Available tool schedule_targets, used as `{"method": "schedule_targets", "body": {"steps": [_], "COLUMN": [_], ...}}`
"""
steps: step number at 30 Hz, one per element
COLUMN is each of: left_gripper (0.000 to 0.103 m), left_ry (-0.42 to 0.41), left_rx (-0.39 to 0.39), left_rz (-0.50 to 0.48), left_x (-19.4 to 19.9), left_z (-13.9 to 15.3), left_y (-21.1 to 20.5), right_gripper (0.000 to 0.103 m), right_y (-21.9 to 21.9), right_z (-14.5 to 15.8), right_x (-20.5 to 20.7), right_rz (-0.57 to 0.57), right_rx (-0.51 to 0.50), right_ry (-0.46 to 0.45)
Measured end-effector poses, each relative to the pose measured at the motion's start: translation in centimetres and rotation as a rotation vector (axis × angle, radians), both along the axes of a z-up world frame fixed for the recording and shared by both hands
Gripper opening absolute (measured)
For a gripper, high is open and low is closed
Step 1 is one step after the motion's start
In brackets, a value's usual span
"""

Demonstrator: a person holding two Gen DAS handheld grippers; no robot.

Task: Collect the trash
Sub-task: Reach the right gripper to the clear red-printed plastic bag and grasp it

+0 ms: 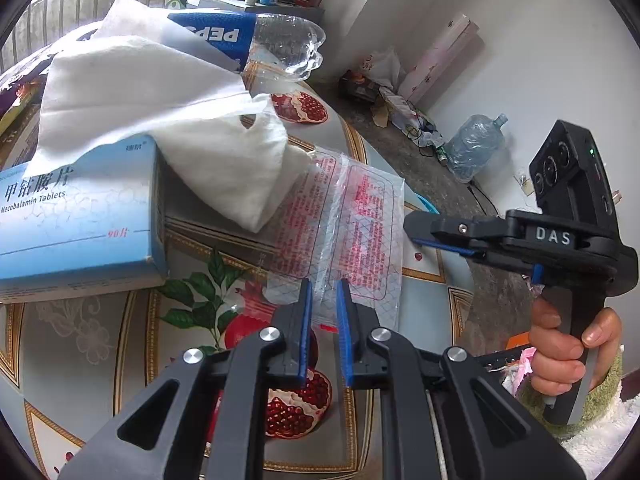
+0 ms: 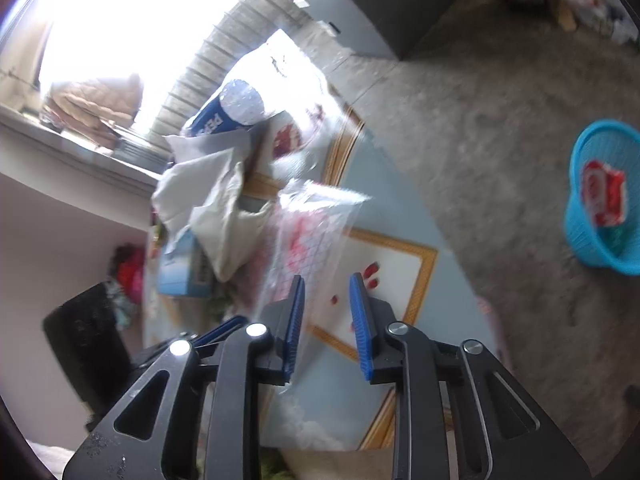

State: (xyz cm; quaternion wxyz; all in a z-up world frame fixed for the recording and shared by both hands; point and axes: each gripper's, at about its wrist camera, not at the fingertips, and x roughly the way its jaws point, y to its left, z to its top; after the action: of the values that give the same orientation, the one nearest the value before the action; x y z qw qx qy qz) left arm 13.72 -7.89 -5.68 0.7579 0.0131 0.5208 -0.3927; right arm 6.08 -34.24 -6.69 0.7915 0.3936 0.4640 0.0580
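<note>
The left gripper [image 1: 324, 292] has its fingers narrow, pinching the clear plastic wrapper [image 1: 352, 216] on the surface [image 1: 80, 340]. The right gripper's [image 2: 326, 300] fingers stand partly apart, gripping nothing

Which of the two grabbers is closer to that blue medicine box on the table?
Left. The left gripper sits just right of the blue medicine box, jaws around the clear plastic bag. The right gripper is farther off, beyond the bag's far edge.
</note>
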Motion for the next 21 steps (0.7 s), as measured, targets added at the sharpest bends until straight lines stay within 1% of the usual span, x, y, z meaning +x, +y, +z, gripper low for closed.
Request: {"method": "schedule_targets", "body": {"steps": [3,6,11,15,16,17,20,21], "left_gripper": [0.012,0.012,0.012,0.012,0.012,0.012,0.012,0.012], "left_ry": [0.017,0.016,0.023,0.031,0.03,0.03,0.027,0.026], "left_rx": [-0.01,-0.01,-0.017,-0.025,-0.025,-0.025,-0.022,-0.021], "left_rz": [0.001,-0.002,-0.005,-0.003,-0.003,-0.005,-0.01,-0.011], "left_x": [0.3,0.3,0.5,0.8,0.8,0.8,0.7,0.7], "left_z": [-0.1,-0.1,-0.1,-0.3,-0.3,-0.4,-0.4,-0.4], "left_y": [0.1,0.1,0.2,0.2,0.2,0.3,0.2,0.2], "right_gripper": [0.025,0.025,0.027,0.028,0.028,0.026,0.018,0.012], "right_y": [0.6,0.9,0.9,0.5,0.7,1.0,2.4,2.7], "right_z": [-0.5,-0.3,-0.3,-0.5,-0.6,-0.7,-0.7,-0.6], "right_x": [0.1,0.2,0.5,-0.1,-0.1,0.0,0.3,0.3], "right_rz": [0.028,0.027,0.037,0.058,0.062,0.067,0.084,0.083], "right_rx": [0.077,0.066,0.087,0.206,0.216,0.194,0.124,0.106], "right_ry": [-0.007,-0.016,-0.016,-0.057,-0.056,-0.045,-0.02,-0.021]}}
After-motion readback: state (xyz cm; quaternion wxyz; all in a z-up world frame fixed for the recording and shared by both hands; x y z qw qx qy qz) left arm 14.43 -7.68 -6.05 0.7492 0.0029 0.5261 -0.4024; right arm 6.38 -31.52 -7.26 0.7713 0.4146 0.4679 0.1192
